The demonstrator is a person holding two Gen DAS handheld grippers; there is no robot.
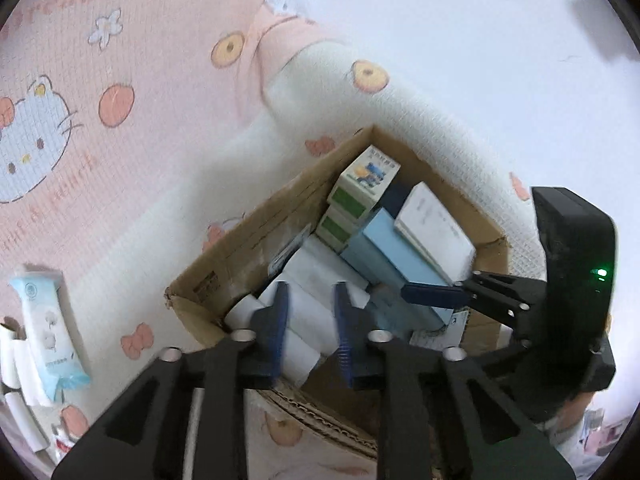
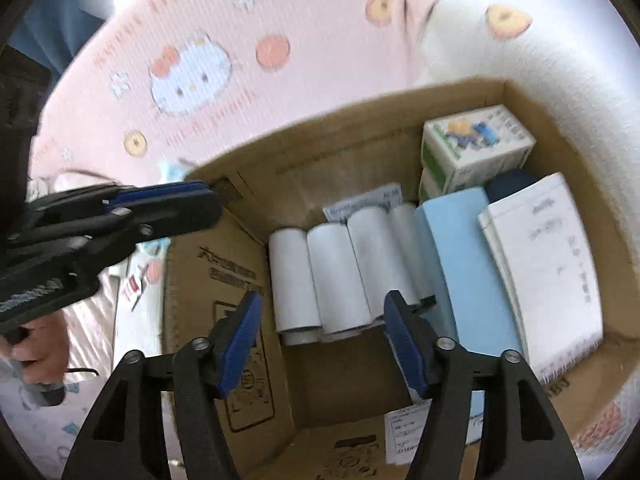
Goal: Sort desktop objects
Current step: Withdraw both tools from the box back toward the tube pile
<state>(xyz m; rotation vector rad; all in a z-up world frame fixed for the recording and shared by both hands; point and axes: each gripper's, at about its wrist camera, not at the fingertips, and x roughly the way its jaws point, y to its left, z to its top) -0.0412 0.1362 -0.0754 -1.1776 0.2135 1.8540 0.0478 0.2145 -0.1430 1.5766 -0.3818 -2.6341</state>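
Both pairs of jaws stand apart with nothing between them. The right gripper (image 2: 320,340) hangs above the cardboard box (image 2: 352,140), its blue pads either side of the white rolls (image 2: 332,268) lying side by side on the box floor, clear of them. The left gripper (image 1: 310,328) hovers over the same box near its edge. Beside the rolls lie a light blue box (image 2: 468,264), a white booklet (image 2: 548,264) and green-and-white cartons (image 2: 476,144). Something dark, perhaps navy, sits behind them. Outside, on the pink cartoon cloth (image 1: 120,60), a tissue packet (image 1: 48,320) lies well apart.
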